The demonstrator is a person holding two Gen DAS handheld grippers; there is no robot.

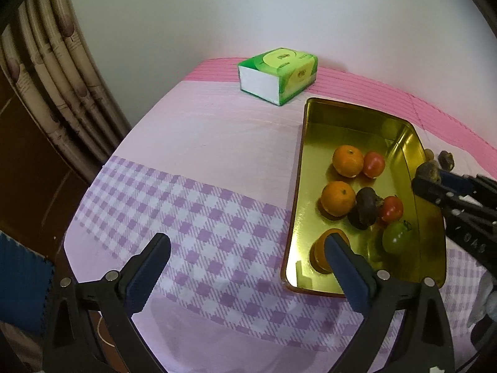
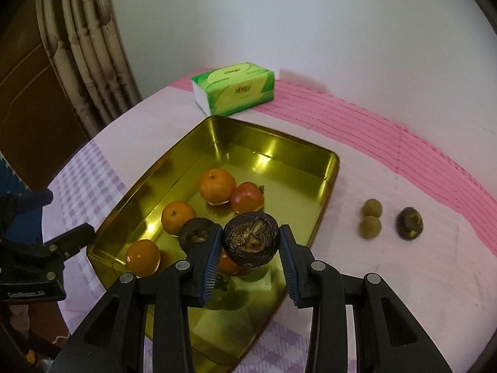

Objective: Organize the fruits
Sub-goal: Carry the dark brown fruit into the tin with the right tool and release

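At the bottom of the right wrist view, the right tongs (image 2: pixel 250 250) are gripping a dark brown fruit (image 2: pixel 251 240) over the gold tray (image 2: pixel 174 168); a loose pinch risks dropping it onto the oranges (image 2: pixel 216 190). The left tongs (image 1: pixel 245 267) are standing open and empty, lower centre of their frame.

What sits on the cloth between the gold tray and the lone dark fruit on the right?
Two small olive-brown round fruits, touching each other, lie between the gold tray and the dark fruit; the right wrist view shows it.
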